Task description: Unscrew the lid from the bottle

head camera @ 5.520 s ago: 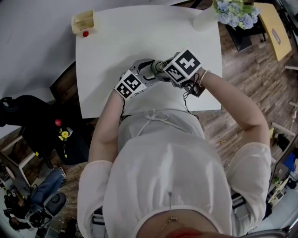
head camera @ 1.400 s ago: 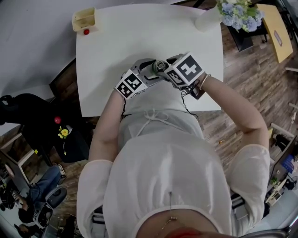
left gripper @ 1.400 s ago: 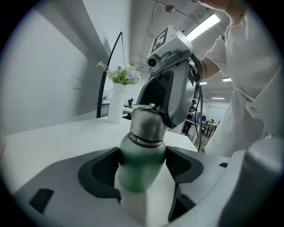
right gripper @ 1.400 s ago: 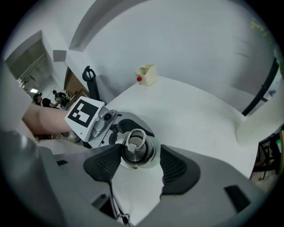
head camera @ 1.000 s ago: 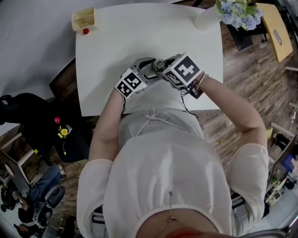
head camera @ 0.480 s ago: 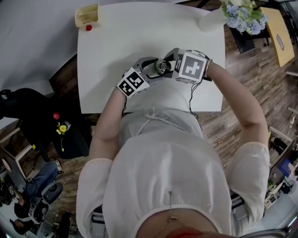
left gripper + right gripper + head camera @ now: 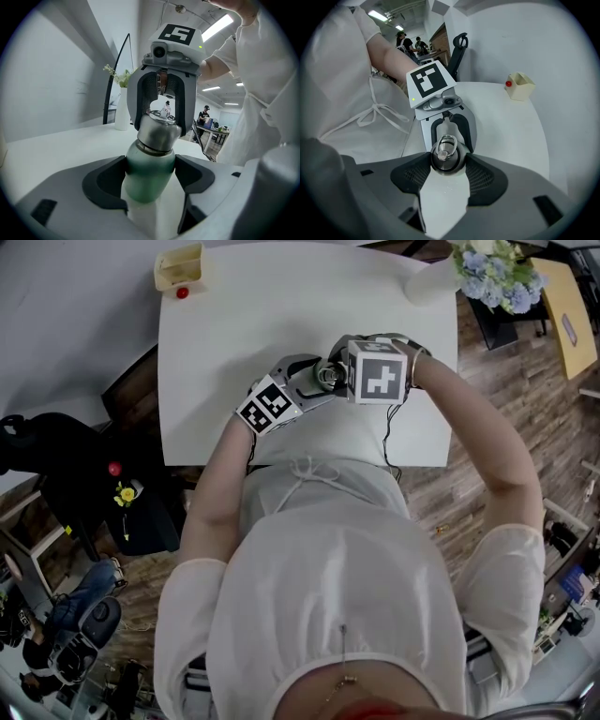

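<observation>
Steel lid (image 7: 446,154): sat on the bottle's neck with a small ring on top, right between the two pads of the right gripper (image 7: 447,165).
Right jaws: pointed steeply down onto the lid and pressed on it from both sides, part-closed to its width. I read that as a firm hold.
Bottle (image 7: 146,187): stood upright, green at the shoulder and fading to white lower down. It was over the white table (image 7: 234,324), nearer the person's edge than the far one.
Left gripper (image 7: 150,176): reached in from the side, lower than the right one.
Left jaws: clamped on the bottle's body just under the lid, one dark pad against each side.
Bottle base: hidden by the jaws in every view I had, so I could not tell whether it rested on the table.
Far corner: cream box (image 7: 180,266) with a red ball (image 7: 183,292) just beside it, well apart from both grippers.
Other far corner: white vase (image 7: 424,282) with pale blue flowers.
</observation>
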The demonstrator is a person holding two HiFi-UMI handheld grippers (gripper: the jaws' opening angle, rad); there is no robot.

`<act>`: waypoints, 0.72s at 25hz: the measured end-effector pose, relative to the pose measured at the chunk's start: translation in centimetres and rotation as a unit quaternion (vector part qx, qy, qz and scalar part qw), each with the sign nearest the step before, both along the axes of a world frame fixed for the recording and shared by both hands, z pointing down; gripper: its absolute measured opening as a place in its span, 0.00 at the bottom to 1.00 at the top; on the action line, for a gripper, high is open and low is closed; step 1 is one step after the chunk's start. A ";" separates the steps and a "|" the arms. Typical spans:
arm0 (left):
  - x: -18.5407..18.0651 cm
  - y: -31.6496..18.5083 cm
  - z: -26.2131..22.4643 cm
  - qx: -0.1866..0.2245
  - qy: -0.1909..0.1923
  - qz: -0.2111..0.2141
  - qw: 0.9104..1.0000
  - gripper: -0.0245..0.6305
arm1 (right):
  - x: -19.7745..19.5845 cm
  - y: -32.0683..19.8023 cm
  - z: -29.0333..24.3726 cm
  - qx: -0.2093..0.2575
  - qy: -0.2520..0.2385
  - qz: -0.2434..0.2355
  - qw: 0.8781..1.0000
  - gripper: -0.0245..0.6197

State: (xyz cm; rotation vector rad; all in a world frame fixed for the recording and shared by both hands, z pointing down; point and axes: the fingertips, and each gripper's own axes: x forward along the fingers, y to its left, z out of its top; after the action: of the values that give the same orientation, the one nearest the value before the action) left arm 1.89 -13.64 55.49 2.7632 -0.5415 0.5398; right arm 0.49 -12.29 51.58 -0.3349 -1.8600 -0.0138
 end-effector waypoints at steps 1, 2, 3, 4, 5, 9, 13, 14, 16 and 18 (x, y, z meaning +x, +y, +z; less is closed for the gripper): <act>0.0 0.0 0.0 -0.001 0.000 0.000 1.000 0.56 | 0.0 0.0 0.0 0.001 0.001 -0.001 1.000 0.42; 0.0 0.0 -0.1 -0.002 0.001 0.000 1.000 0.56 | 0.0 0.0 0.0 0.002 0.002 -0.001 1.000 0.42; 0.1 0.0 -0.1 -0.003 0.001 -0.001 1.000 0.56 | 0.1 0.1 0.0 0.002 0.001 -0.001 1.000 0.42; 0.1 0.0 0.0 -0.005 0.001 -0.001 1.000 0.56 | 0.1 0.1 0.0 0.002 0.000 0.000 1.000 0.42; 0.1 0.0 0.0 -0.005 0.001 -0.001 1.000 0.56 | 0.2 0.0 -0.2 0.001 -0.001 0.003 1.000 0.42; 0.1 -0.1 -0.1 -0.005 -0.001 -0.004 1.000 0.56 | 0.3 -0.2 -1.2 -0.004 -0.017 0.022 1.000 0.42; 0.1 0.0 -0.2 -0.005 -0.002 -0.006 1.000 0.56 | 1.3 -0.5 -2.4 -0.013 -0.034 0.060 0.998 0.42; 0.1 0.0 -0.2 -0.004 -0.002 -0.006 1.000 0.56 | 1.8 -0.7 -2.6 -0.011 -0.035 0.070 0.997 0.42; -0.1 0.0 -0.1 -0.004 -0.004 -0.007 1.000 0.56 | 3.1 -1.3 -2.7 -0.002 -0.032 0.094 0.995 0.42; -0.1 0.0 -0.2 -0.004 -0.006 -0.007 1.000 0.56 | 4.4 -1.9 -2.3 0.002 -0.031 0.126 0.992 0.42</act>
State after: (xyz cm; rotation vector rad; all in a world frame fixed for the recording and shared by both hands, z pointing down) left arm 1.83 -13.68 55.30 2.7487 -0.5604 0.5546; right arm 4.87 -14.15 49.28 -0.0960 -1.9516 0.1458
